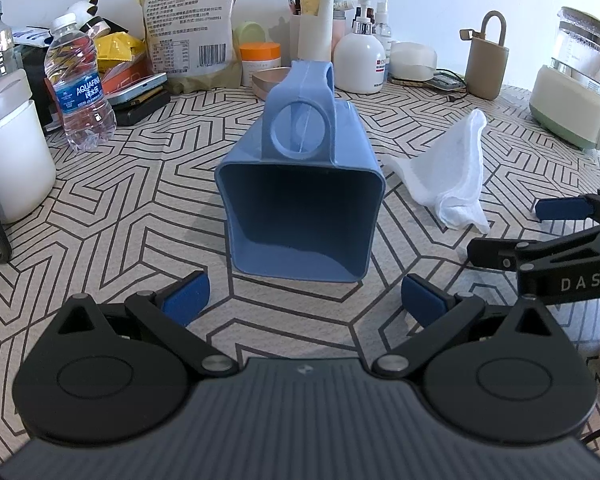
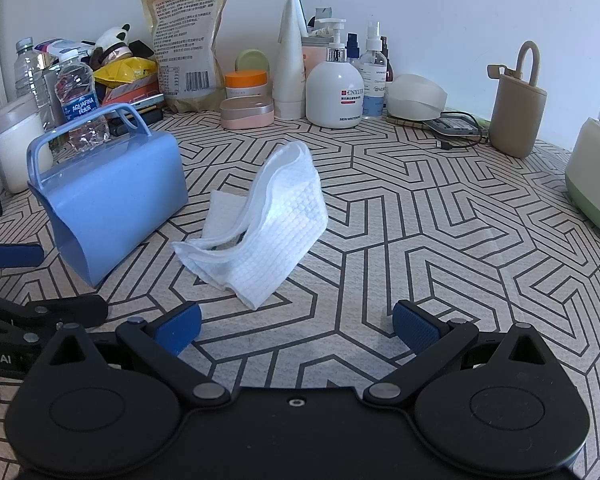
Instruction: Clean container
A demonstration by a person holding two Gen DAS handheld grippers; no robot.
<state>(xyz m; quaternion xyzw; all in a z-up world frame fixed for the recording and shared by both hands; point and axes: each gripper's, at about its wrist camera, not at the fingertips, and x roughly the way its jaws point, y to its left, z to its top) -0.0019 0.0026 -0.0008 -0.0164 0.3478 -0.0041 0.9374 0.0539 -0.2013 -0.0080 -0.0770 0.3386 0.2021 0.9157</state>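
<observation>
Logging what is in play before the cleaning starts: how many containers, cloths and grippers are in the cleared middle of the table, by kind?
Blue container, lying on its side: 1
White cloth, crumpled beside it: 1
Grippers, both open and empty: 2 (left gripper, right gripper)
Total: 4
</observation>
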